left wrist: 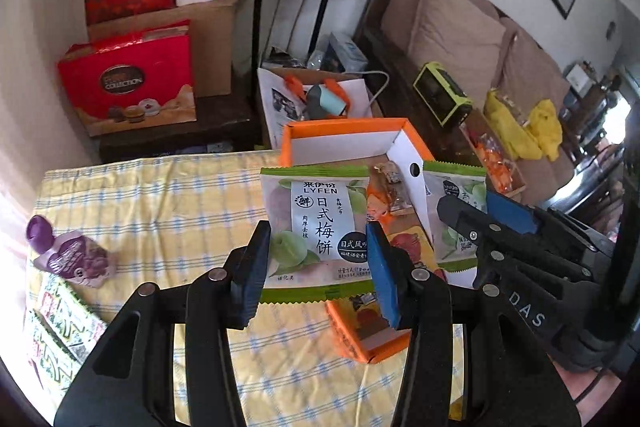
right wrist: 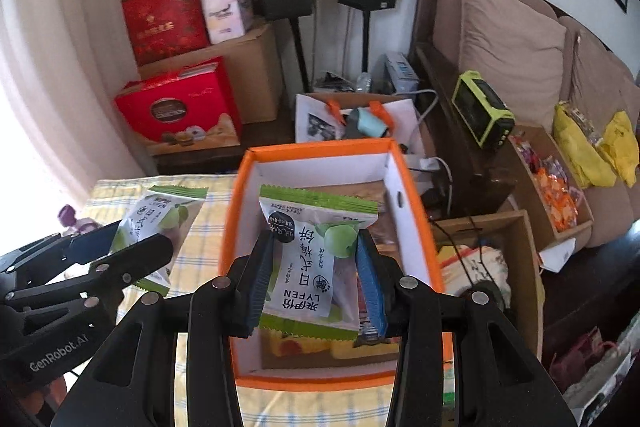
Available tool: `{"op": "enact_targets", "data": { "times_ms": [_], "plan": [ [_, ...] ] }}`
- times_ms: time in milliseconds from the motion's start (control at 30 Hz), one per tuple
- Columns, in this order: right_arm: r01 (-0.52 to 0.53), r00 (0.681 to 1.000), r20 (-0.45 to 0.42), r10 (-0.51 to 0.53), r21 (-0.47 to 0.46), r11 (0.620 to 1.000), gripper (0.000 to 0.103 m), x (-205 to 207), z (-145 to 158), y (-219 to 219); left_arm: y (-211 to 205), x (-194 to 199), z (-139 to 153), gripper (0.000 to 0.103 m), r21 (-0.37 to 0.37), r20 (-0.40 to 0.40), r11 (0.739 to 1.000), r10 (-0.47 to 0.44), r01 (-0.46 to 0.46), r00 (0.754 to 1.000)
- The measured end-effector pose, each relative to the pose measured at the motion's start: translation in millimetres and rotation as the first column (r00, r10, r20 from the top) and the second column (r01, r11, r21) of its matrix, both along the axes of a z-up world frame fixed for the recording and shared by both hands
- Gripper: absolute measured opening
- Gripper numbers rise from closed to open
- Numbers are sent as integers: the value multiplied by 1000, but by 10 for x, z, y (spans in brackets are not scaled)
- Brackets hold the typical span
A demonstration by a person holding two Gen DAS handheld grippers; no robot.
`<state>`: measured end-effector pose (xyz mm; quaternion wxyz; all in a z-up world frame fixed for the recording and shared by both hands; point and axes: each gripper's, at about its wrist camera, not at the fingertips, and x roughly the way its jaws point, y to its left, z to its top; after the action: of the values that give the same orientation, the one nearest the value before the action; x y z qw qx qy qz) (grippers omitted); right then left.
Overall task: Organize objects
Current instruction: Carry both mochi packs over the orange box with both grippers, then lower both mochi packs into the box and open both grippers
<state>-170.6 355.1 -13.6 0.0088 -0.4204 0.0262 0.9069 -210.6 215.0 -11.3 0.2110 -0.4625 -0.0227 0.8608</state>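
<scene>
My left gripper is shut on a green-and-white plum snack packet and holds it above the yellow checked tablecloth, just left of the orange box. My right gripper is shut on a second plum snack packet and holds it over the inside of the orange box. The right gripper also shows in the left wrist view with its packet. The left gripper shows in the right wrist view with its packet. Other snacks lie in the box.
A purple drink pouch and a green patterned packet lie at the table's left. Beyond the table stand red gift boxes, a white paper bag, speakers on stands and a sofa. Cardboard boxes stand right of the table.
</scene>
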Motion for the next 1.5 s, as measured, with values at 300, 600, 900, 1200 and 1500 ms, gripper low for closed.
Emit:
{"op": "enact_targets", "data": {
  "times_ms": [300, 600, 900, 1200, 1500],
  "plan": [
    [23, 999, 35, -23, 12, 1000, 41, -95, -228, 202, 215, -209, -230, 45, 27, 61, 1000, 10, -12, 998],
    [58, 998, 17, -58, 23, 998, 65, -160, -331, 334, 144, -287, -235, 74, 53, 59, 998, 20, -23, 998],
    [66, 997, -29, -65, 13, 998, 82, -99, -131, 274, -177, -165, -57, 97, -24, -36, 998, 57, -58, 998],
    [37, 997, -69, -38, -5, 999, 103, 14, 10, 51, -533, -40, 133, 103, -24, -52, 997, 68, -69, 996],
    [-15, 996, -91, 11, -36, 999, 103, 168, 130, -243, -1036, 213, 308, 103, 0, -57, 996, 88, -88, 994]
  ]
}}
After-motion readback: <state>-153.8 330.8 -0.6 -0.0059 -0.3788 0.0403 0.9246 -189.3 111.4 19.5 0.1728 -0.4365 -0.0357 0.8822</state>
